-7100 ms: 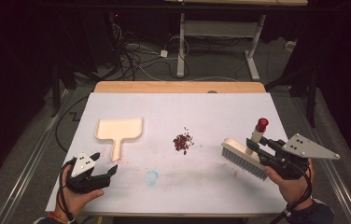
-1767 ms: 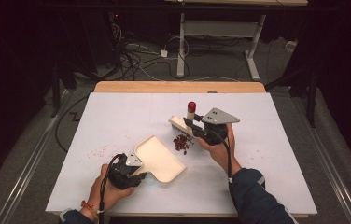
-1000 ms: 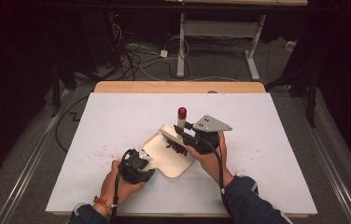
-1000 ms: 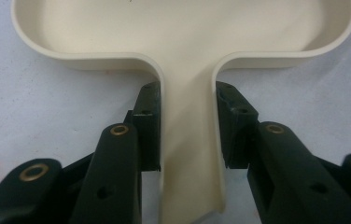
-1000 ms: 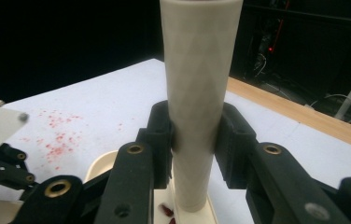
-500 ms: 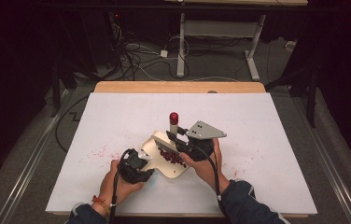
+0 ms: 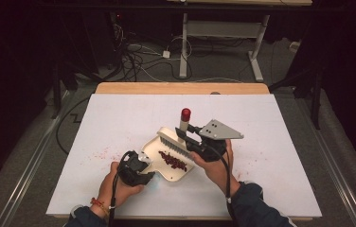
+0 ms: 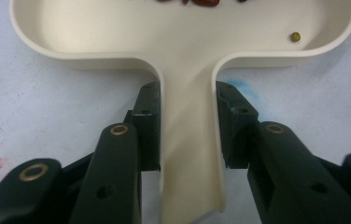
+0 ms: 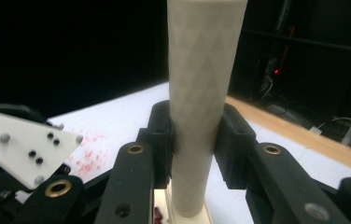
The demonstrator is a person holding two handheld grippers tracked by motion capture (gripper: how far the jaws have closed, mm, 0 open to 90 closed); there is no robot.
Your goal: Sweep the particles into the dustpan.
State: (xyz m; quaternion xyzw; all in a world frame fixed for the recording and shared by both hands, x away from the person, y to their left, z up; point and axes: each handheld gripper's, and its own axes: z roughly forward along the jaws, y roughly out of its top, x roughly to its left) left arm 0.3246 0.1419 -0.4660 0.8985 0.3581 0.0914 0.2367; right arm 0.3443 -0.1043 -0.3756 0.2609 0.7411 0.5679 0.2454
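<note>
Dustpan (image 7: 166, 158) and brush (image 7: 173, 140) block mid-table; the white tabletop (image 7: 271, 123) lies open around them.

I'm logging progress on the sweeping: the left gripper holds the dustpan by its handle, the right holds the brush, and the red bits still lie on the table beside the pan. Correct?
Not quite. The red bits lie inside the dustpan, as the high view shows. The rest stands: the left gripper clamps the pan's handle, and the right gripper holds the brush.

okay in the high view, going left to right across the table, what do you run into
Faint red stains → left gripper → dustpan holding red bits → brush → right gripper with its grey plate.
</note>
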